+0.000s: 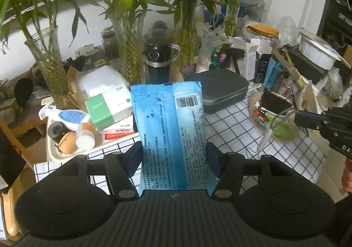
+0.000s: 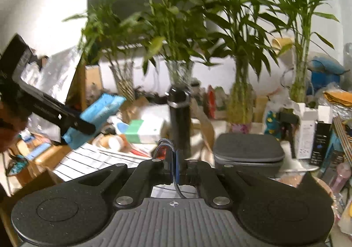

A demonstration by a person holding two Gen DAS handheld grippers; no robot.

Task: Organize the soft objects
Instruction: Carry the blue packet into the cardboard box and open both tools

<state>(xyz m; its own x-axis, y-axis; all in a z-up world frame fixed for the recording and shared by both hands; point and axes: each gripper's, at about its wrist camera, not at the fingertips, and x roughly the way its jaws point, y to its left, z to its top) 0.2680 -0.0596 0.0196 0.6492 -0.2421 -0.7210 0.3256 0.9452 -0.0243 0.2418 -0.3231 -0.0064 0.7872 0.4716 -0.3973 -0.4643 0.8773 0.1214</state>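
A blue wet-wipe pack (image 1: 169,128) with a barcode stands upright between the pads of my left gripper (image 1: 173,152), which is shut on its lower half above the checked tablecloth (image 1: 231,130). In the right wrist view the same pack (image 2: 101,106) shows at the left, tilted, clamped in the left gripper (image 2: 72,128). My right gripper (image 2: 177,165) is shut on a grey braided cable (image 2: 164,144) that loops up in front of its fingers. The right gripper (image 1: 308,119) enters the left wrist view from the right edge, with the cable (image 1: 267,134) dangling from it.
Glass vases of bamboo (image 1: 52,71) line the back. A black flask (image 1: 157,60) and a grey zip case (image 1: 220,90) stand behind the pack. A cream tray (image 1: 52,150) with bottles and a green-and-white box (image 1: 107,108) sit at the left; boxes and bags crowd the right.
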